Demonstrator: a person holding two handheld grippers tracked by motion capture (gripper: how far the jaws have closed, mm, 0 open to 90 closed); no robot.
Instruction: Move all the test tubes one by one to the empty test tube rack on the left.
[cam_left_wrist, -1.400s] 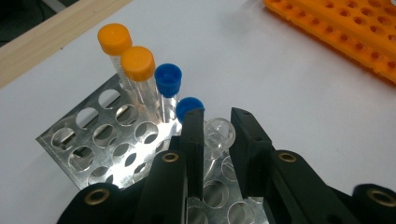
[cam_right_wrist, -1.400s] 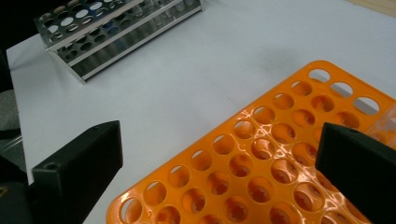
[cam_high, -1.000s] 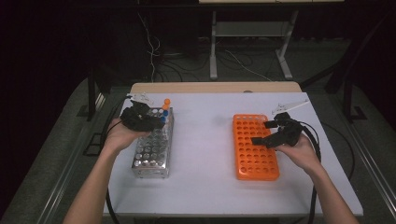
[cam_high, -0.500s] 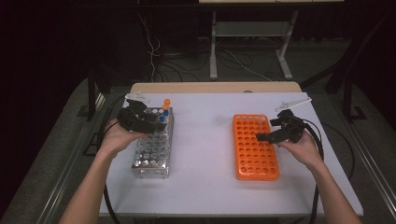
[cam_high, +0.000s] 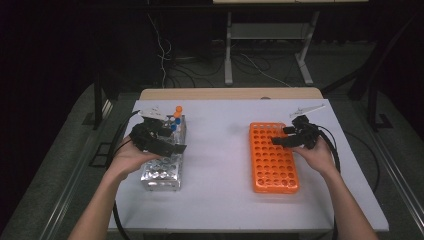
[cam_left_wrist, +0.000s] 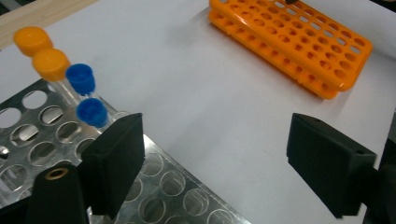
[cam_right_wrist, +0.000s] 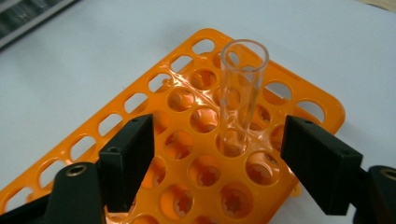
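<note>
At the left of the table (cam_high: 220, 200) the metal rack (cam_high: 162, 167) stands near the left edge, with four capped tubes at its far end: two orange-capped tubes (cam_left_wrist: 42, 51) and two blue-capped tubes (cam_left_wrist: 86, 95), while most of its round holes look empty. The left gripper (cam_high: 167, 145) hangs over that rack; its jaws have just been opening and stand apart with nothing between them, the left jaw over the rack's holes and the right jaw over bare white table, so it grips nothing. Judging from this, that hand is between tubes and the capped ones are yet to be handled. The middle of the table, between the two racks, is a wide bare strip, which leaves free room to carry a tube across without brushing anything. To the right lies the orange rack (cam_high: 272, 157), set apart from the right edge. The right gripper (cam_high: 280, 141) hovers over its far part; a clear uncapped tube (cam_right_wrist: 240, 93) stands upright in one of the holes, just beyond the jaws and midway between them. Those jaws have just been closing, yet both pads stand clear of the glass, so the claw is open around the tube and not pressing on it. By my reading one tube is seated in the orange rack, the rest of its holes are vacant, and most of the work is left. The rack's rim is close behind the tube, so little slack lies on that side
</note>
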